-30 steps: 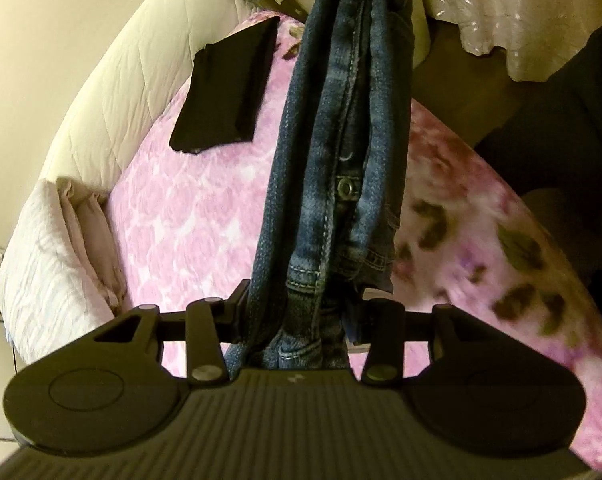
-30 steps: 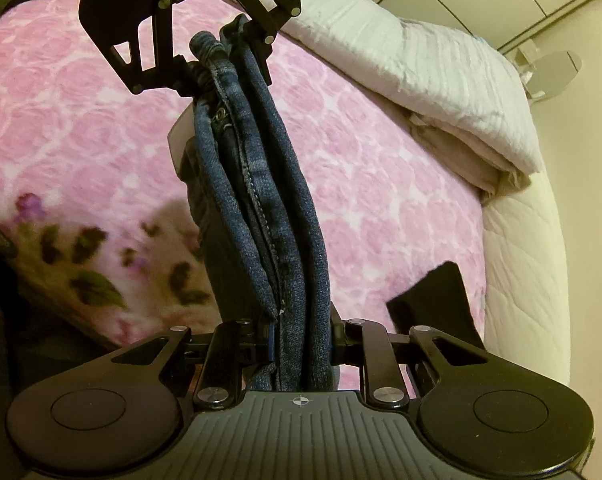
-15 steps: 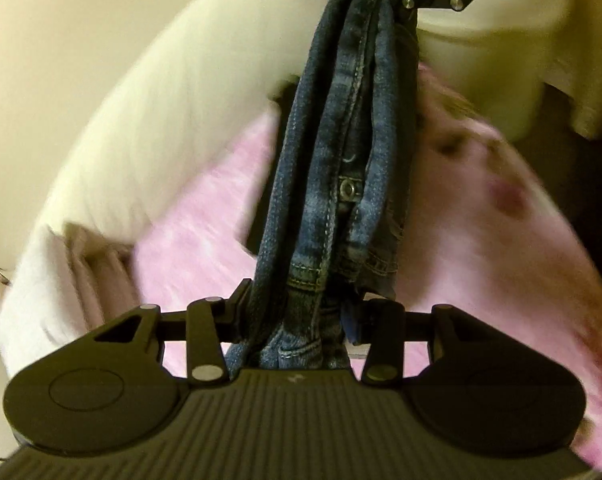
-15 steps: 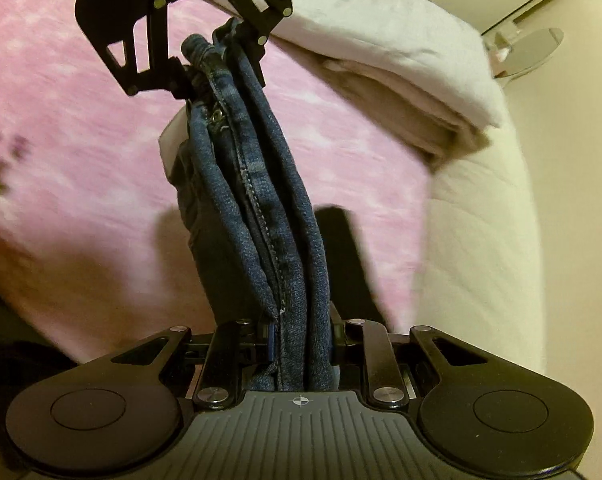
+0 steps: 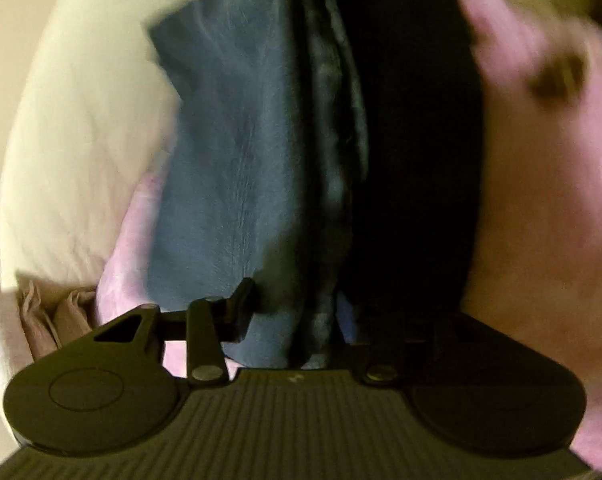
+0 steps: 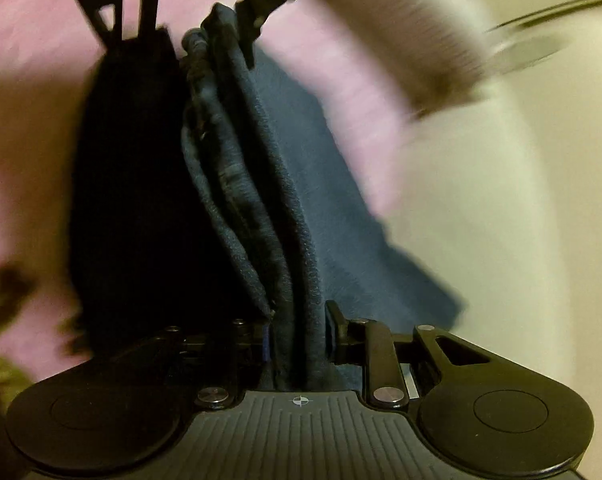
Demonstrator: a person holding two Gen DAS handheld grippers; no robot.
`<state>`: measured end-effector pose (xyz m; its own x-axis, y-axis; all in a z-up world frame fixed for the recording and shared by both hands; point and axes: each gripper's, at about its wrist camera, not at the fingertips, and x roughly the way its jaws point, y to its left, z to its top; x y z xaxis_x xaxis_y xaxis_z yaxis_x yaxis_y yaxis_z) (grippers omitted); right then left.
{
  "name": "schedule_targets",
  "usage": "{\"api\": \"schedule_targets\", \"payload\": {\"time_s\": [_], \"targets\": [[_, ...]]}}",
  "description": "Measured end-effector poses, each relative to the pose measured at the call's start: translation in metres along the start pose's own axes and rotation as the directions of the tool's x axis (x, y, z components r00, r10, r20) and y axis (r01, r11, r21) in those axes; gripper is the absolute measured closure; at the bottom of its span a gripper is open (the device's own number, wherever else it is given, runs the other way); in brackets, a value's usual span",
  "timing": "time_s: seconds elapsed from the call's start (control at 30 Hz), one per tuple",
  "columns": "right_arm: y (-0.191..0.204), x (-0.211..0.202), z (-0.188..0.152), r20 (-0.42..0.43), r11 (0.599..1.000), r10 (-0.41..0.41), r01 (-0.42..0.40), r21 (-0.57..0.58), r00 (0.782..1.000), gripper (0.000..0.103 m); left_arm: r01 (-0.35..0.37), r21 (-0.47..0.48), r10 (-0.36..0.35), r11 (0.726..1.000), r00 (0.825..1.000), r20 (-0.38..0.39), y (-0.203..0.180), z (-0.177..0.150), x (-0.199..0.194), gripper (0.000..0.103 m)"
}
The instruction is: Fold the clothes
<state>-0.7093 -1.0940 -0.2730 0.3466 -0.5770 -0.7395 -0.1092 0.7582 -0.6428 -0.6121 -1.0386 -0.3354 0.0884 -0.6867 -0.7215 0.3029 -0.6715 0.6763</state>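
Gripping bunched jeans (image 5: 325, 184) | left tongs (image 5: 297, 316) clamped on denim | right tongs (image 6: 297, 332) clamped likewise | pink bedspread (image 6: 33, 128) below

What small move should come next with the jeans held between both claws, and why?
Probably lower both claws together until the jeans settle flat on the pink blanket. The left claw and right claw each clamp an end, and a blue panel already spreads beside the black garment.
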Motion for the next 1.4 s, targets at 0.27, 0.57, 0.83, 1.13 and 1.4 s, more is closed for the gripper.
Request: {"api": "schedule_targets", "payload": {"time_s": [0.27, 0.57, 0.83, 1.13, 1.4], "targets": [[0.027, -0.004, -0.045, 0.005, 1.0, -0.018, 0.018, 0.005, 1.0, 0.067, -0.017, -0.021, 0.017, 1.0, 1.0, 0.013, -0.005, -0.008, 0.004, 0.063], [0.026, -0.012, -0.029, 0.007, 0.994, 0.007, -0.007, 0.106, 1.0, 0.083, -0.005, -0.074, 0.007, 0.997, 1.0, 0.031, 0.019, -0.013, -0.011, 0.071], [0.04, -0.047, -0.025, 0.029, 0.991, 0.039, -0.043, 0.129, 0.999, 0.084, -0.022, -0.124, 0.025, 0.992, 0.999, 0.02, 0.016, -0.023, -0.039, 0.073], [0.046, -0.043, -0.035, 0.007, 0.99, 0.048, -0.048, 0.129, 0.999, 0.084, 0.01, -0.122, -0.009, 0.993, 1.0, 0.013, -0.007, -0.022, -0.031, 0.074], [0.051, -0.022, -0.031, -0.024, 0.996, 0.037, -0.035, 0.079, 0.999, 0.077, 0.024, -0.069, -0.023, 0.997, 1.0, 0.019, -0.008, -0.03, -0.033, 0.069]]}}
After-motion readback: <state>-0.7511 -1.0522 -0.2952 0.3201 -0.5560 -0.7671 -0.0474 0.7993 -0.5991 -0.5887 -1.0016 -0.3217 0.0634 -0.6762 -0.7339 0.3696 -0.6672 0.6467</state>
